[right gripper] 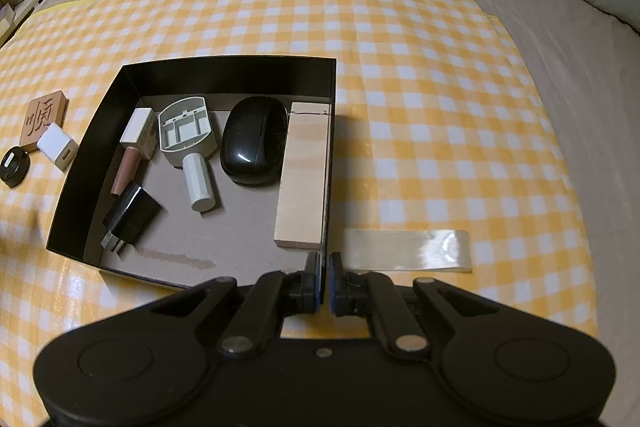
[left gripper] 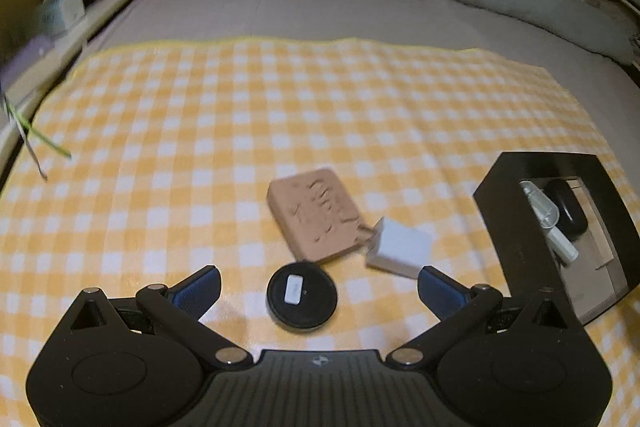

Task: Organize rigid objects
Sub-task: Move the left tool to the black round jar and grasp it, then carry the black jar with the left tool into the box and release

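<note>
A: Left gripper (left gripper: 319, 289)? 
B: Spread wide over the black disc (left gripper: 302, 301); nothing pinched. Carved wooden tile (left gripper: 316, 213) and white charger (left gripper: 400, 247) lie just beyond on the checkered cloth (left gripper: 160, 131).
A: Right gripper (right gripper: 325, 283)? 
B: Pressed together on the black box (right gripper: 92, 155) right wall.

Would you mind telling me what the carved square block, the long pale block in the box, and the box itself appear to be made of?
Carved block: likely wood, matte reddish-brown, with an incised character. Long pale block: unfinished light wood, faint grain showing. Box: probably cardboard, with smooth black walls and a bare grey-brown board floor.
</note>
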